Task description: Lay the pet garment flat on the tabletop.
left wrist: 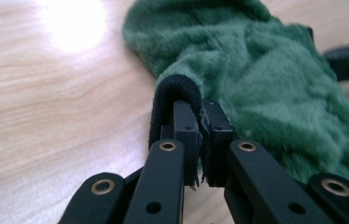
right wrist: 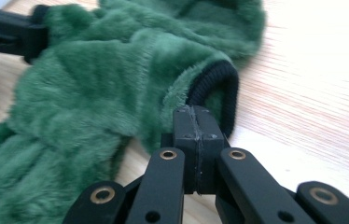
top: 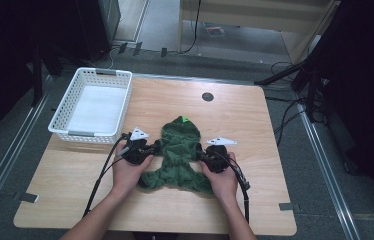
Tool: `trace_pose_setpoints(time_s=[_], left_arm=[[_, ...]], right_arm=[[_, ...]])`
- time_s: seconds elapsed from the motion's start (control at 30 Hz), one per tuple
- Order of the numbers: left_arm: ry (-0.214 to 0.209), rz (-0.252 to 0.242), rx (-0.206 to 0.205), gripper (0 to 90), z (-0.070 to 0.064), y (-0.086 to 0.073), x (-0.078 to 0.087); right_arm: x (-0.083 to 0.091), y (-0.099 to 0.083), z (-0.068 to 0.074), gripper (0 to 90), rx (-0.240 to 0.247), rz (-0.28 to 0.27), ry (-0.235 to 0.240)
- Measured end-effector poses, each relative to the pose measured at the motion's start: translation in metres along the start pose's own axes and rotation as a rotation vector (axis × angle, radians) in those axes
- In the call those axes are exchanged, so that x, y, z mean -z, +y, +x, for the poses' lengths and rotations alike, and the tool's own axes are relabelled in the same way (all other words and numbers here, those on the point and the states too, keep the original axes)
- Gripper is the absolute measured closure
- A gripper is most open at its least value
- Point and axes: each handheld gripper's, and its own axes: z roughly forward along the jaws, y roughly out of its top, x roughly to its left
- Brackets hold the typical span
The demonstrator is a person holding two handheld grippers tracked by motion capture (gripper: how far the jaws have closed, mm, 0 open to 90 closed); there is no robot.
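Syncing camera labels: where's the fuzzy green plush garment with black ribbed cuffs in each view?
High view: the fuzzy green plush garment lies flat at table centre, between both grippers.
Left gripper view: upper right, its black ribbed cuff pinched in the left gripper.
Right gripper view: left and top, the other cuff above the shut right gripper.
Shared landmark: the light wooden table beneath it.

Left gripper [top: 151,148]: black body, grey three-cornered plate on top, black cable trailing back along the forearm. Right gripper [top: 201,152]: same build, plate and cable. Gripper views: each has two black jointed link arms with brass-ringed pivot holes, ending in square black pads [right wrist: 185,122]. Person's forearms bare, no sleeves seen.
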Motion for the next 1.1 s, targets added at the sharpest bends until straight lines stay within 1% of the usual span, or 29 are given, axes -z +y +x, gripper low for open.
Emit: trace_pose_setpoints(time_s=[0.07,0.13,0.17,0.2,0.23,0.3,0.33,0.37,0.4,0.43,0.47,0.5,0.53,0.57,0.6,0.63,0.67,0.7,0.73,0.8,0.83,0.87,0.9,0.93,0.97,1.0,1.03,1.07,1.1], left_arm=[[0.000,0.001,0.024,87.6,0.005,-0.003,0.000],[-0.007,0.008,0.060,86.5,0.010,-0.003,0.001],[-0.014,0.008,0.074,85.0,0.011,-0.003,0.000],[-0.026,0.014,0.085,81.9,0.013,-0.003,0.000],[-0.039,0.020,0.091,77.4,0.013,-0.002,-0.001],[-0.064,0.003,0.102,65.9,0.015,-0.001,-0.001],[-0.075,-0.002,0.117,63.0,0.015,-0.001,-0.001],[-0.081,-0.011,0.124,62.5,0.016,0.000,0.000],[-0.082,-0.020,0.128,61.6,0.017,0.000,0.000],[-0.085,-0.025,0.139,60.6,0.017,0.000,-0.001],[-0.085,-0.025,0.146,60.0,0.018,0.001,-0.001],[-0.091,-0.029,0.156,59.8,0.018,0.001,-0.002],[-0.109,-0.030,0.171,59.8,0.019,0.000,-0.003],[-0.117,-0.032,0.174,59.9,0.019,0.000,-0.004],[-0.127,-0.041,0.172,60.1,0.018,0.000,-0.004],[-0.132,-0.053,0.164,59.9,0.017,0.000,-0.004],[-0.142,-0.059,0.154,59.8,0.016,0.001,-0.003],[-0.157,-0.067,0.150,59.8,0.015,0.001,-0.002],[-0.164,-0.071,0.145,59.8,0.014,0.002,-0.002],[-0.178,-0.073,0.134,60.3,0.013,0.002,-0.002],[-0.180,-0.064,0.131,63.2,0.013,0.002,-0.003],[-0.167,-0.053,0.119,65.8,0.012,0.003,-0.003],[-0.121,-0.035,0.109,70.2,0.012,0.003,-0.002],[-0.094,-0.028,0.123,76.7,0.013,0.003,-0.002],[-0.087,-0.020,0.137,80.3,0.016,0.003,-0.001],[-0.080,-0.011,0.146,82.6,0.018,0.003,0.000],[-0.063,-0.007,0.150,83.4,0.019,0.002,0.000],[-0.063,-0.003,0.152,84.0,0.020,0.002,0.001],[-0.057,0.002,0.146,84.5,0.020,0.002,0.001]], right_arm=[[-0.001,-0.001,-0.002,90.0,0.003,0.001,-0.027],[0.001,-0.001,-0.007,90.0,-0.019,-0.009,-0.039],[0.002,-0.001,-0.008,89.7,-0.019,-0.015,-0.058],[0.004,-0.001,-0.010,88.2,-0.025,-0.024,-0.070],[0.006,-0.001,-0.012,86.5,-0.039,-0.038,-0.068],[0.012,0.001,-0.015,84.8,-0.064,-0.071,-0.062],[0.014,0.002,-0.016,83.6,-0.067,-0.091,-0.051],[0.017,0.003,-0.017,81.4,-0.075,-0.111,-0.025],[0.019,0.004,-0.017,78.9,-0.080,-0.133,0.023],[0.019,0.005,-0.017,76.8,-0.082,-0.144,0.059],[0.018,0.007,-0.017,74.5,-0.096,-0.137,0.110],[0.016,0.007,-0.016,73.3,-0.099,-0.133,0.121],[0.013,0.007,-0.016,71.6,-0.098,-0.128,0.127],[0.008,0.007,-0.016,68.5,-0.110,-0.115,0.141],[0.005,0.006,-0.017,64.1,-0.127,-0.102,0.144],[0.000,0.006,-0.018,59.7,-0.158,-0.090,0.144],[-0.003,0.007,-0.019,59.3,-0.194,-0.090,0.169],[-0.005,0.007,-0.019,58.3,-0.206,-0.102,0.206],[-0.006,0.009,-0.017,57.3,-0.215,-0.104,0.223],[-0.008,0.012,-0.014,57.3,-0.183,-0.088,0.240],[-0.009,0.013,-0.012,57.6,-0.175,-0.077,0.246],[-0.010,0.013,-0.011,61.3,-0.164,-0.067,0.256],[-0.011,0.012,-0.009,67.8,-0.150,-0.058,0.251],[-0.010,0.011,-0.007,74.6,-0.124,-0.050,0.203],[-0.010,0.010,-0.009,80.0,-0.123,-0.038,0.168],[-0.009,0.009,-0.012,83.6,-0.138,-0.038,0.153],[-0.008,0.008,-0.014,87.5,-0.152,-0.040,0.136],[-0.006,0.006,-0.017,88.3,-0.159,-0.040,0.106],[-0.004,0.004,-0.022,88.8,-0.174,-0.037,0.097]])
